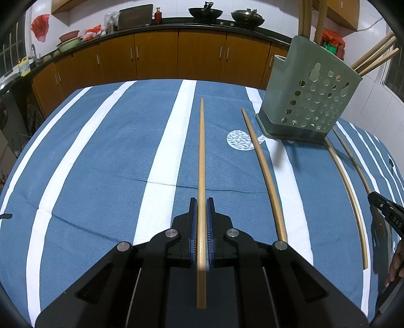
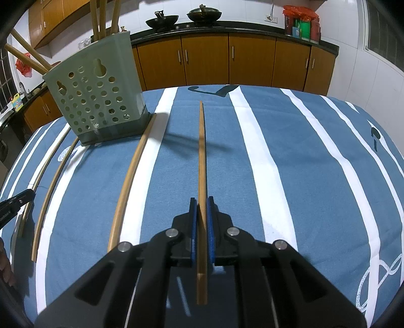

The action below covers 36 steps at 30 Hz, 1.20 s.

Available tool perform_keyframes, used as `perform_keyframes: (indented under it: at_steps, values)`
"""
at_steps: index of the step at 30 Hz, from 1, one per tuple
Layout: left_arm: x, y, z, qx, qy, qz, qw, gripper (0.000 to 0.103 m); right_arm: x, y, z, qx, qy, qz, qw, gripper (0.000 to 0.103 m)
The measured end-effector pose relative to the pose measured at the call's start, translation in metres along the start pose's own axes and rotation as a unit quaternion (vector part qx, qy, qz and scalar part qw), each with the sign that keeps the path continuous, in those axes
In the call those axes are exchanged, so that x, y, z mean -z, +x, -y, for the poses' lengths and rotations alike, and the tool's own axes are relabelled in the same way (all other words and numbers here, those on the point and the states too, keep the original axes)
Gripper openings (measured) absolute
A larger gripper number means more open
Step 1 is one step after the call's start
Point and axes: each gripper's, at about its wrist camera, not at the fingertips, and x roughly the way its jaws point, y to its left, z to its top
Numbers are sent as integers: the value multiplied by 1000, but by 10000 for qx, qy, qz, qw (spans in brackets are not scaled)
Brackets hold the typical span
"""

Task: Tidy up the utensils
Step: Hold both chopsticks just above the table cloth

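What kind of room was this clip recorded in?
Most likely a home kitchen: two woks sit on a stove top, wooden cabinets run under a dark counter, and a sink tap shows at far left.

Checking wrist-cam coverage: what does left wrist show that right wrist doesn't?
Left wrist only: the left claw shut on a chopstick, plus a round white print on the cloth.
Right wrist only: the right claw shut on its own chopstick.
Both: the green perforated utensil holder with chopsticks inside, loose chopsticks on the striped tablecloth.
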Motion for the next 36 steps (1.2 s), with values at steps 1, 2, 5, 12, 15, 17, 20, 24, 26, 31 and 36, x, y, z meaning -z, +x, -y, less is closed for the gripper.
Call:
perform_keyframes:
  at_steps: [1, 2, 5, 12, 15, 17, 20, 24, 26, 31, 36]
  values:
    - [0, 0, 0, 5, -4, 0, 10000, 9, 0, 0, 0, -1, 2, 1, 10000, 11]
    - [0, 0, 0, 10, -8, 0, 10000, 9, 0, 0, 0, -1, 1, 2, 10000, 11]
    - [0, 0, 0, 25, -19, 0, 10000, 9, 0, 0, 0, -1, 2, 1, 10000, 11]
    - [0, 0, -1, 45, -33, 0, 10000, 9, 1, 0, 0, -2, 3, 3, 10000, 11]
    - [0, 0, -2, 75, -54, 1, 10000, 9, 1, 0, -1, -1, 2, 4, 10000, 11]
    - [0, 0, -4, 98, -73, 2, 9999, 9, 1, 0, -1, 0, 2, 4, 10000, 11]
    - [0, 0, -5, 127, -96, 2, 9999, 9, 1, 0, -1, 8, -4, 3, 10000, 11]
    - [0, 0, -5, 142, -108, 2, 9998, 9, 2, 0, -1, 24, -26, 2, 10000, 12]
    - [0, 0, -5, 136, -103, 1, 9999, 9, 2, 0, -1, 17, -37, 0, 10000, 13]
    - [0, 0, -5, 140, -105, 1, 9998, 9, 3, 0, -2, 23, -61, -2, 10000, 16]
    - [0, 0, -6, 175, -137, 2, 9998, 9, 3, 0, -1, 15, -56, -3, 10000, 16]
